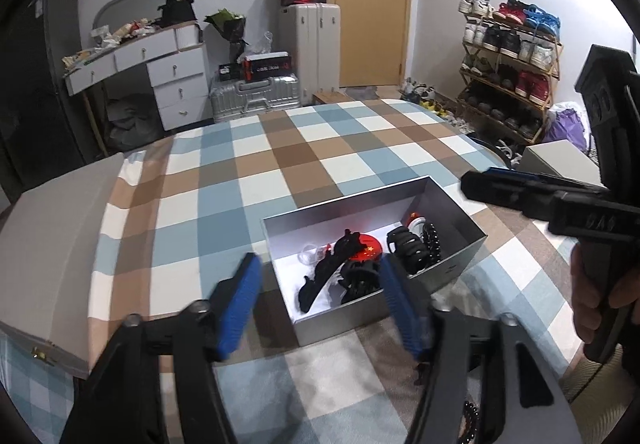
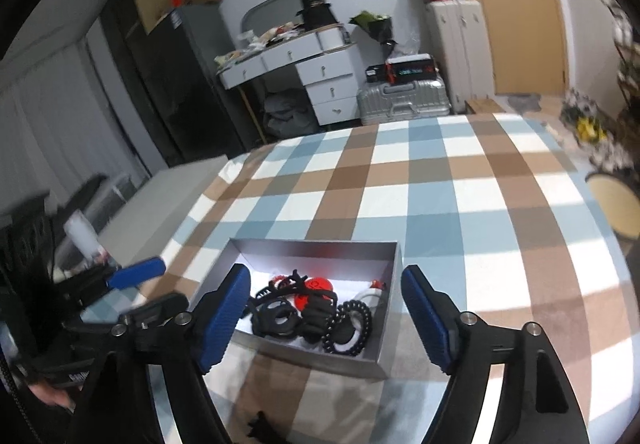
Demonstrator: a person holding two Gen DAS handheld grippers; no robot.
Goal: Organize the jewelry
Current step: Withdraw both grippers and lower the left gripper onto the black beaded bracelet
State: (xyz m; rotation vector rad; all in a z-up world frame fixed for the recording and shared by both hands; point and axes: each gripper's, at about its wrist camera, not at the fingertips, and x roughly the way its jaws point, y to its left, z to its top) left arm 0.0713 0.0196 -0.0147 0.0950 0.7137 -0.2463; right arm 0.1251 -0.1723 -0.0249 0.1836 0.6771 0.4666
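The jewelry box [image 1: 452, 268] sat open on the checked bedspread [image 1: 280, 164], hair clips [image 1: 356, 276] inside, as I held my left gripper [image 1: 320, 304] and right gripper [image 2: 326, 320] over it, jaws apart and empty.

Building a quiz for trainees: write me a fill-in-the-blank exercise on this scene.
1. The hair clips lie inside a grey ____.
2. The bedcover has a ____ pattern.
3. The left hand-held gripper has its jaws ____.
4. The pads of the right hand-held gripper are coloured ____.

Missing words: box; checked; open; blue
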